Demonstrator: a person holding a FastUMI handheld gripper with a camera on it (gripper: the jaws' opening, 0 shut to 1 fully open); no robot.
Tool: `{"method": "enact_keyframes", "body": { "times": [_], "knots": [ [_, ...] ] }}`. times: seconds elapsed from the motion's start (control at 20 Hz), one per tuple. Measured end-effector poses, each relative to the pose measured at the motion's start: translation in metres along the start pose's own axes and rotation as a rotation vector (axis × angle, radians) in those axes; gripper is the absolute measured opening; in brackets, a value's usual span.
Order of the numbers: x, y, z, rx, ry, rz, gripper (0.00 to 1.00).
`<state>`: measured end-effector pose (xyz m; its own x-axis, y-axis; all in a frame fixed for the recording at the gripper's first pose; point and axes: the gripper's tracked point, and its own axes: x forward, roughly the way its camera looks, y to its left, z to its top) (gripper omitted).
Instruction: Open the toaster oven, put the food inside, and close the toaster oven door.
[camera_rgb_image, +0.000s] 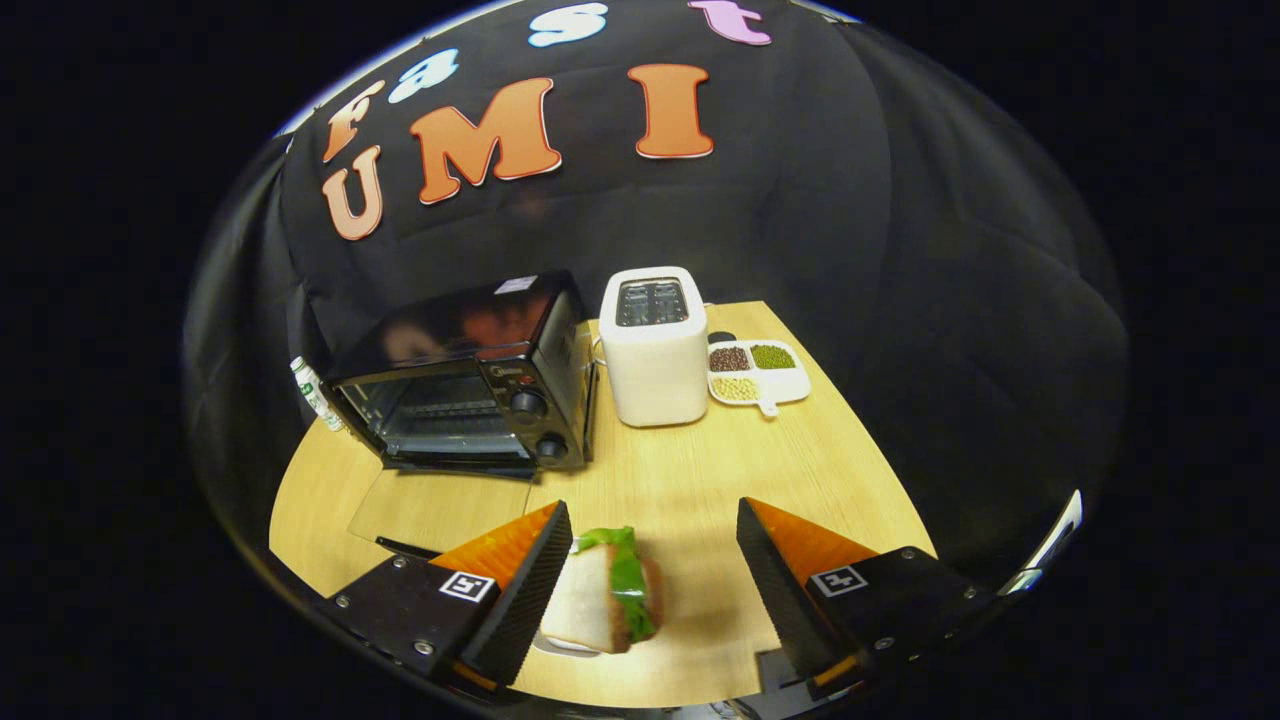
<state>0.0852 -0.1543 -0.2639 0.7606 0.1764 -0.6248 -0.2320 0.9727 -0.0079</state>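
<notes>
The black toaster oven (470, 390) stands at the back left of the wooden table (700, 470). Its glass door (440, 508) is folded down flat toward me, and the rack inside shows. A sandwich (610, 590) of white bread with green lettuce lies on the table between my fingers, close to the left finger (520, 590) and well apart from the right one. My gripper (652, 510) is open, its fingers wide apart and above the table, with the sandwich's near part hidden behind the left finger.
A white pop-up toaster (653, 350) stands just right of the oven. Beyond it sits a white divided dish (760, 375) of beans. A small bottle (315, 392) stands at the oven's left side. The table's right edge runs close past the dish.
</notes>
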Motion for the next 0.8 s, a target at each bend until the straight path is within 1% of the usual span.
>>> {"method": "enact_keyframes", "body": {
  "times": [0.1, 0.25, 0.35, 0.6, 0.8],
  "knots": [
    [0.002, -0.012, -0.01, 0.003, 0.059, 0.038, 0.98],
    [0.006, -0.01, -0.024, 0.03, 0.15, 0.14, 0.98],
    [0.012, -0.011, -0.037, 0.029, 0.216, 0.189, 0.99],
    [0.023, 0.021, -0.068, 0.087, 0.387, 0.358, 0.99],
    [0.038, 0.036, -0.091, 0.054, 0.48, 0.4, 0.99]
  ]
}}
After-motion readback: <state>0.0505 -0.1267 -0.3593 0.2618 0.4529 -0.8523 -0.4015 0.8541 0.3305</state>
